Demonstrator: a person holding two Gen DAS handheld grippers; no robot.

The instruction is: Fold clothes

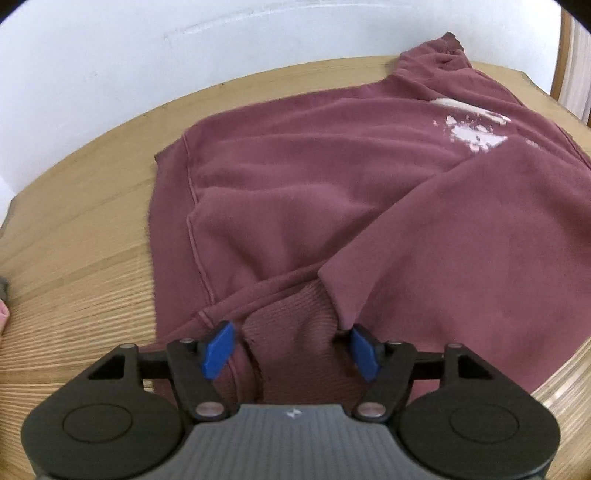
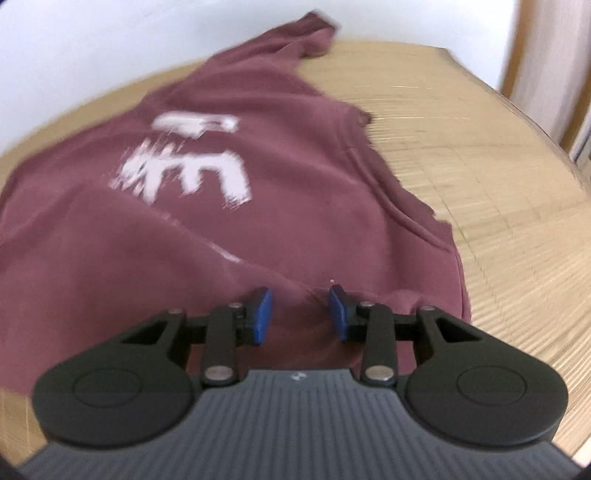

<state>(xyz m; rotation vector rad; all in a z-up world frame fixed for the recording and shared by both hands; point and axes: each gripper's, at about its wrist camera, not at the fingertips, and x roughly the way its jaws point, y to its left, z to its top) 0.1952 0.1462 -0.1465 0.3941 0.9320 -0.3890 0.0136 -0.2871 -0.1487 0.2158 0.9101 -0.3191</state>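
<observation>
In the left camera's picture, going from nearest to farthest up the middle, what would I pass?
The left tongs → ribbed sleeve cuff → maroon sweatshirt body → bare wooden table → white wall.

Maroon sweatshirt (image 1: pixel 295 192) lies spread flat on the wooden table (image 1: pixel 74 229), front up, cracked white print (image 1: pixel 472 133) on the chest. One sleeve (image 1: pixel 388 236) is folded diagonally across the body, its ribbed cuff (image 1: pixel 291 332) at the near edge. The far end is bunched at the table's far edge by the wall. Right wrist view is motion-blurred; the print there is smeared.
</observation>
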